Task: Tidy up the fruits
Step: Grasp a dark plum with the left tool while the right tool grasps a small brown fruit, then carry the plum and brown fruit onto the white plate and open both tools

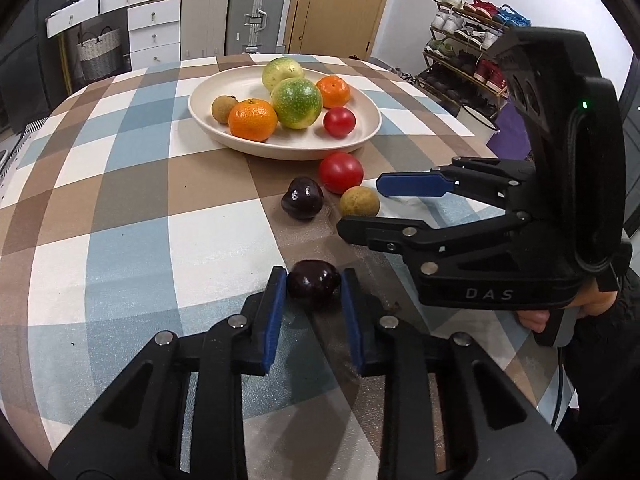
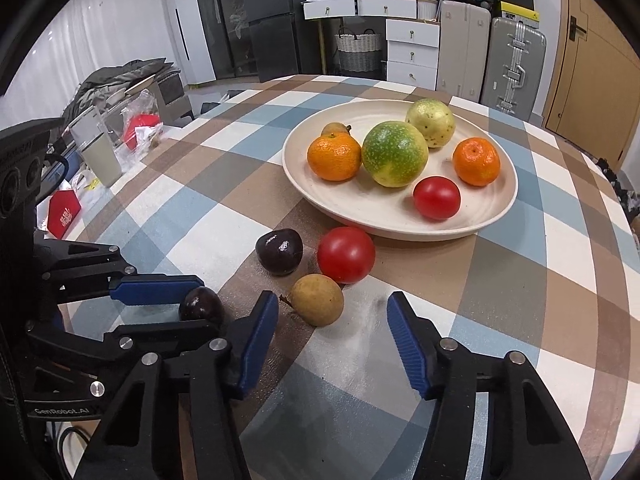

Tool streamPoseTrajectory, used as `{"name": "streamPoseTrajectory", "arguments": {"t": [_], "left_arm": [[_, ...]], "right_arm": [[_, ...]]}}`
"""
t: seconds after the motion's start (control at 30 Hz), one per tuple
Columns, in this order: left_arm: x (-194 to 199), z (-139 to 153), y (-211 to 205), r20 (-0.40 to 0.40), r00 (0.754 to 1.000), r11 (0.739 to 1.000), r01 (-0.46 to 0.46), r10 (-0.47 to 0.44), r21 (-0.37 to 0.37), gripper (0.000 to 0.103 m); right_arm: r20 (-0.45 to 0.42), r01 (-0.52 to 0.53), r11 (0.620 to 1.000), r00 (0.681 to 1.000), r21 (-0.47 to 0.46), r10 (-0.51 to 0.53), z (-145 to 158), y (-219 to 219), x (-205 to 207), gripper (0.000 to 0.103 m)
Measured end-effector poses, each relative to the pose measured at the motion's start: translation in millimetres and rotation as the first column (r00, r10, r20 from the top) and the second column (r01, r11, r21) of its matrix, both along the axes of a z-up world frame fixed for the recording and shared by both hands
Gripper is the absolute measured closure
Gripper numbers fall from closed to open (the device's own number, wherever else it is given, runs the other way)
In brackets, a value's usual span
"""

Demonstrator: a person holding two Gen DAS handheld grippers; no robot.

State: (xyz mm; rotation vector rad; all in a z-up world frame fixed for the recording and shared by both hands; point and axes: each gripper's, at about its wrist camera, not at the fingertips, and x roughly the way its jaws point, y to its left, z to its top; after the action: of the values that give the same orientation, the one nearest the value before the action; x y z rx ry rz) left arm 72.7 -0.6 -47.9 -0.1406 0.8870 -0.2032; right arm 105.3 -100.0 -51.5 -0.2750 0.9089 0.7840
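Left claw clamped on a dark plum on the worktop; right claw open, a brown fruit just ahead between its tips.

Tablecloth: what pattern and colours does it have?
The tablecloth has large checks in brown, blue-grey and white, clearest in the right wrist view.

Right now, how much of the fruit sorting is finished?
About half. Six fruits already sit in the plate. The left gripper is shut on a dark plum. The right gripper stands open around a brown longan, not yet squeezing it. Another plum and a tomato wait on the tablecloth.
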Motion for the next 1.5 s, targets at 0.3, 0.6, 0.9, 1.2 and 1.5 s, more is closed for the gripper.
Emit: {"name": "streamPoseTrajectory", "arguments": {"t": [0.3, 0.6, 0.9, 1.2, 1.5], "left_arm": [[-1, 3, 12, 0.017, 0.999, 0.998, -0.051, 0.052, -0.027, 0.078], [-5, 9, 21, 0.049, 0.996, 0.996, -0.078, 0.080, -0.040, 0.078], [-10, 25, 25, 0.117, 0.987, 0.994, -0.107, 0.110, -0.037, 0.078], [-4, 45, 26, 0.163, 0.977, 0.990, -0.137, 0.138, -0.015, 0.078], [13, 66, 18, 0.217, 0.967, 0.989, -0.143, 0.133, 0.031, 0.078]], "right_arm": [[0.018, -0.045, 0.999, 0.999, -0.012, 0.045, 0, 8, -5, 0.065], [0.029, -0.055, 0.998, 0.998, -0.009, 0.055, 2, 6, -9, 0.072], [0.056, -0.037, 0.998, 0.998, 0.048, 0.034, 19, -15, -13, 0.072], [0.086, 0.013, 0.992, 0.996, 0.128, -0.024, 47, -46, -8, 0.072], [0.106, 0.036, 0.989, 0.993, 0.143, -0.052, 60, -63, 2, 0.072]]}}
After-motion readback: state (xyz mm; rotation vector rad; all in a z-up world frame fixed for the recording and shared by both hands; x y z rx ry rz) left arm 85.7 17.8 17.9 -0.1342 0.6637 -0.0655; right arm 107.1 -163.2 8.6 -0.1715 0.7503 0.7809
